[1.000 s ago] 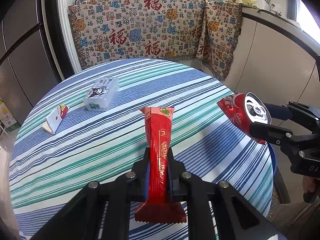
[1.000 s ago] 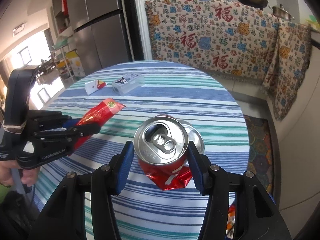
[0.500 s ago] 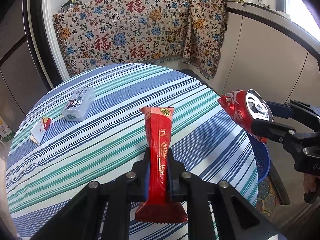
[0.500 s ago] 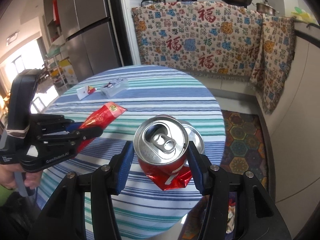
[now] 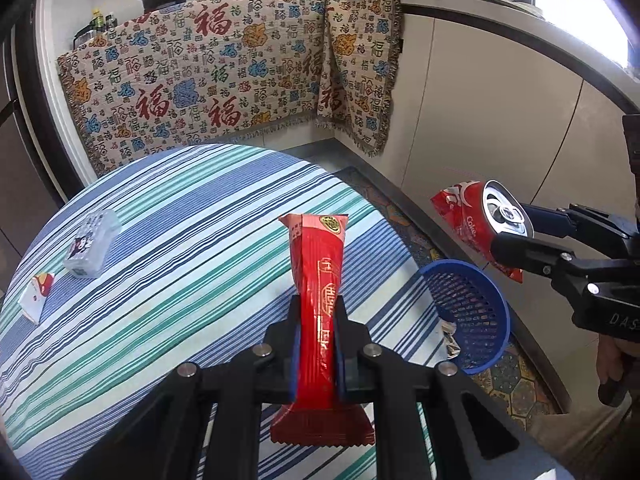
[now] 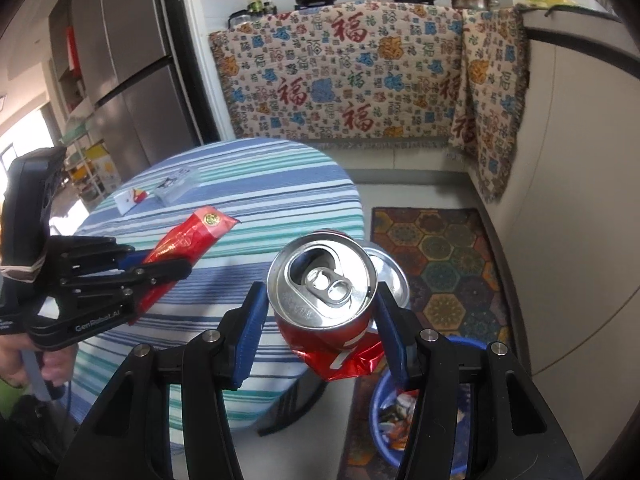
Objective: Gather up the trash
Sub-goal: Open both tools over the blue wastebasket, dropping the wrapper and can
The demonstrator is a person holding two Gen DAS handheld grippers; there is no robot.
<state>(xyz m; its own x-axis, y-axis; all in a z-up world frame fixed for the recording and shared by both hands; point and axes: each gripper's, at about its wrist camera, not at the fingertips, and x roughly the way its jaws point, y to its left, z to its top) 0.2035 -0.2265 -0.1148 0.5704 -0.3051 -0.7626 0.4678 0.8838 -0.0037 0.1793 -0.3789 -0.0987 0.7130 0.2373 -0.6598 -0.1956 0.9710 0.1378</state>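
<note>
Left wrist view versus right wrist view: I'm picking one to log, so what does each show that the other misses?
Only the left wrist view shows the silver foil scrap at the rim of the blue basket.

Only the right wrist view shows the refrigerator and the trash already inside the basket.

Both show the left gripper shut on the red wrapper, the right gripper shut on the crushed can, the striped table, and the tissue pack beside the small white carton.

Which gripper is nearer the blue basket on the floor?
Right. The right gripper, holding the can, hangs just above the basket; the left gripper, holding the wrapper, is over the table.
</note>
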